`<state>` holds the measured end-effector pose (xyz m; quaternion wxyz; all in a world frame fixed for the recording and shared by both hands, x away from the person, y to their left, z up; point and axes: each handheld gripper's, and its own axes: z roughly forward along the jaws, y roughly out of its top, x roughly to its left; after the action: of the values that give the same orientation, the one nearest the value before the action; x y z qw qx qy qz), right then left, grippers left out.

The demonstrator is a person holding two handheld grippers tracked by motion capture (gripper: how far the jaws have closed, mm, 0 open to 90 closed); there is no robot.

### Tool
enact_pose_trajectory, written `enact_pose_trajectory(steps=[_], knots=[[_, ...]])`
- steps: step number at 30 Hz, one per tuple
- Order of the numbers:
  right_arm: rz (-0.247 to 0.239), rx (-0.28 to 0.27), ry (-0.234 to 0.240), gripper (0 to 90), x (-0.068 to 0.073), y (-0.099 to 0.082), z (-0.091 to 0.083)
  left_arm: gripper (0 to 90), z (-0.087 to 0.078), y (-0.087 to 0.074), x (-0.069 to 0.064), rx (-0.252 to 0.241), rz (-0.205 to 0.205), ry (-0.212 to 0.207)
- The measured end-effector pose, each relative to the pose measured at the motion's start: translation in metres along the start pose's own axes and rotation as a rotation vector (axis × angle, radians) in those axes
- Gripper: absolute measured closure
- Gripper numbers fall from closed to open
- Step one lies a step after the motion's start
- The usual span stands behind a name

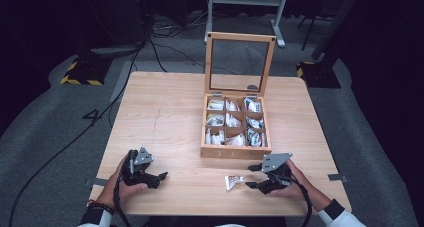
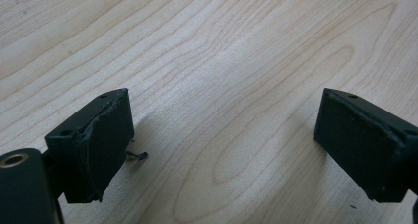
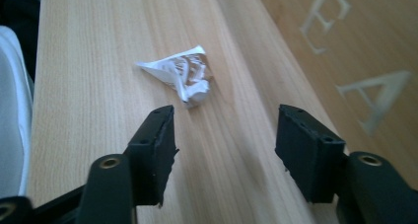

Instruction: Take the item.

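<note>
Small crumpled white-and-brown paper sachet on the light wooden bench: likely featherlight, soft, crushable; pinch its bunched middle; right hand-held gripper released, empty.

place: lab/studio | cues: black curtains; floor cables; hazard-taped stand bases

High view: above your side, facing forward and down over the whole bench. Each hand-held gripper view: close along your jaws, sharing bench surface.
</note>
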<state>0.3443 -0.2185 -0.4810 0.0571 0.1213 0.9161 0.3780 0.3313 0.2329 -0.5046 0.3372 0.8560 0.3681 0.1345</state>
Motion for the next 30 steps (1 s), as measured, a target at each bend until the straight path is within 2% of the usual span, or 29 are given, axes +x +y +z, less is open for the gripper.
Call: enact_pose_trajectory(steps=[3,6,13,16,19,20,25,28,30], knots=[[0.032,-0.005,-0.018,38.5,-0.005,-0.006,-0.008,8.4,0.000,0.000,0.000,0.000,-0.002,0.001],[0.039,0.022,-0.036,38.5,-0.008,-0.013,-0.013,8.5,0.000,0.001,0.000,0.010,-0.002,0.003],[0.092,0.050,-0.077,35.4,-0.018,-0.034,-0.029,9.2,0.000,0.005,-0.002,0.033,-0.014,0.017],[0.126,0.036,-0.097,34.9,-0.024,-0.041,-0.039,11.4,0.000,0.006,-0.004,0.035,-0.011,0.012],[0.149,0.034,-0.136,32.6,-0.030,-0.048,-0.047,16.4,0.001,0.011,-0.006,0.037,-0.002,0.018],[0.164,0.034,-0.157,32.0,-0.033,-0.051,-0.051,16.4,0.001,0.011,-0.005,0.034,0.003,0.014],[0.205,0.012,-0.201,30.7,-0.044,-0.059,-0.060,17.7,0.000,0.019,-0.007,0.009,0.013,-0.020],[0.252,-0.029,-0.232,30.7,-0.053,-0.062,-0.065,19.3,0.002,0.024,-0.004,0.004,0.022,-0.036],[0.260,-0.040,-0.261,30.7,-0.057,-0.061,-0.067,19.5,0.003,0.027,-0.002,0.006,0.019,-0.048]])
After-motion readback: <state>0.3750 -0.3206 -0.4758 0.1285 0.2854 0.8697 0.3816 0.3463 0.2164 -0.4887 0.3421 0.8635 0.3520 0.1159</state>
